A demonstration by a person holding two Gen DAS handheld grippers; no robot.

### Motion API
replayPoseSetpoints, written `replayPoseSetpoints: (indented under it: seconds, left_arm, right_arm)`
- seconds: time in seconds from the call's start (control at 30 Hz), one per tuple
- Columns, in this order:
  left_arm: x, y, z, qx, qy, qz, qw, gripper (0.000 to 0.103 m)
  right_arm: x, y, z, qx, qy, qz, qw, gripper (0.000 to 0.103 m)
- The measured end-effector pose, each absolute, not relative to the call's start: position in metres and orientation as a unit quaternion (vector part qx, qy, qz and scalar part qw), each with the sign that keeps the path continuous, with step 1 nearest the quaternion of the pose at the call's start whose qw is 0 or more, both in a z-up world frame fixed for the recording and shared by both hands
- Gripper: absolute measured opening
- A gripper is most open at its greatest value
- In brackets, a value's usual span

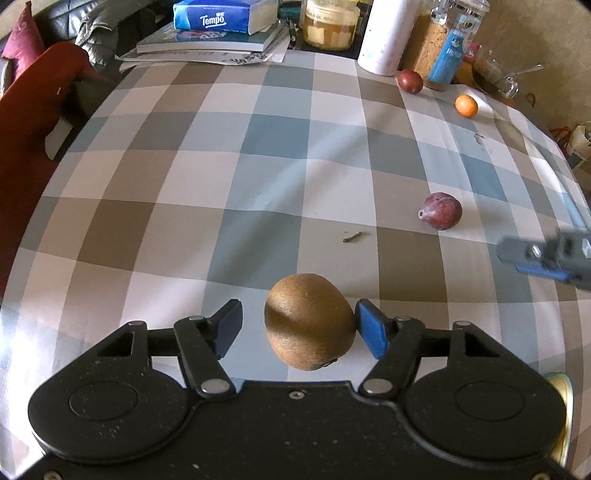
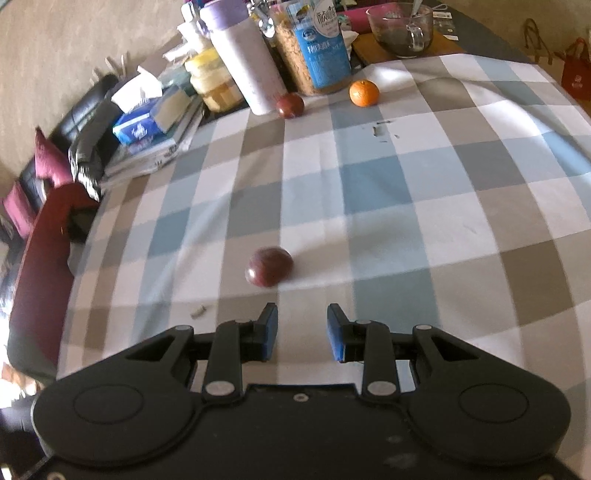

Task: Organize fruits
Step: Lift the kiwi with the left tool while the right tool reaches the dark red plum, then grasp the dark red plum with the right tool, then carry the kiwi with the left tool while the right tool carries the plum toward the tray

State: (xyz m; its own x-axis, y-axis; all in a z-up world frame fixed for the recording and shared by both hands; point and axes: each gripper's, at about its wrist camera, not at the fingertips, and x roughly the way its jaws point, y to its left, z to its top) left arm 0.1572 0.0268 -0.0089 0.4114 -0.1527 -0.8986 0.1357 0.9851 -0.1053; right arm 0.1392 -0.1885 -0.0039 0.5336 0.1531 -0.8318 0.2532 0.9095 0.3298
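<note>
A brown kiwi (image 1: 308,321) sits on the checked tablecloth (image 1: 192,177) between the fingers of my left gripper (image 1: 299,317). That gripper is open: its right pad touches the kiwi and a gap shows on the left side. A dark red plum (image 1: 442,210) lies to the right, and the blurred right gripper (image 1: 546,254) shows at the edge. In the right wrist view my right gripper (image 2: 302,325) is open and empty, with the plum (image 2: 269,266) just ahead and slightly left. A second plum (image 2: 290,105) and a small orange (image 2: 364,93) lie at the far side.
Along the far edge stand a white bottle (image 2: 243,62), a cereal jar (image 2: 314,48), a yellow jar (image 2: 216,85) and a glass bowl (image 2: 400,27). A tissue pack (image 1: 221,14) rests on books. A red seat (image 1: 29,110) is beside the table's left edge.
</note>
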Motion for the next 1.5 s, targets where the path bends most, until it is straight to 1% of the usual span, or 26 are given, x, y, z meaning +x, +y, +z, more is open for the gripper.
replayPoseSetpoints:
  seconds: [0.2, 0.4, 0.63, 0.83, 1.17, 1.33, 1.5]
  left_arm:
    - [0.154, 0.031, -0.007, -0.007, 0.530, -0.088, 0.843, 0.072]
    - [0.153, 0.031, -0.008, -0.005, 0.530, -0.096, 0.843, 0.072]
    - [0.155, 0.031, -0.011, -0.010, 0.530, -0.104, 0.842, 0.072]
    - [0.156, 0.027, -0.014, -0.010, 0.531, -0.107, 0.840, 0.072]
    - [0.161, 0.027, -0.017, -0.021, 0.538, -0.105, 0.836, 0.072]
    - [0.166, 0.025, -0.021, -0.028, 0.545, -0.105, 0.831, 0.072]
    - [0.168, 0.018, -0.024, -0.026, 0.550, -0.098, 0.829, 0.072]
  right_arm:
    - [0.164, -0.175, -0.014, 0.236, 0.469, -0.037, 0.850, 0.033]
    - [0.184, -0.167, -0.028, 0.249, 0.473, -0.055, 0.843, 0.033]
    - [0.196, -0.163, -0.034, 0.240, 0.463, -0.075, 0.850, 0.036]
    - [0.206, -0.161, -0.042, 0.244, 0.477, -0.066, 0.842, 0.037]
    - [0.206, -0.159, -0.040, 0.214, 0.474, -0.063, 0.852, 0.036]
    - [0.192, -0.165, -0.030, 0.192, 0.469, -0.066, 0.860, 0.036]
    - [0.173, -0.179, -0.024, 0.201, 0.481, -0.055, 0.852, 0.036]
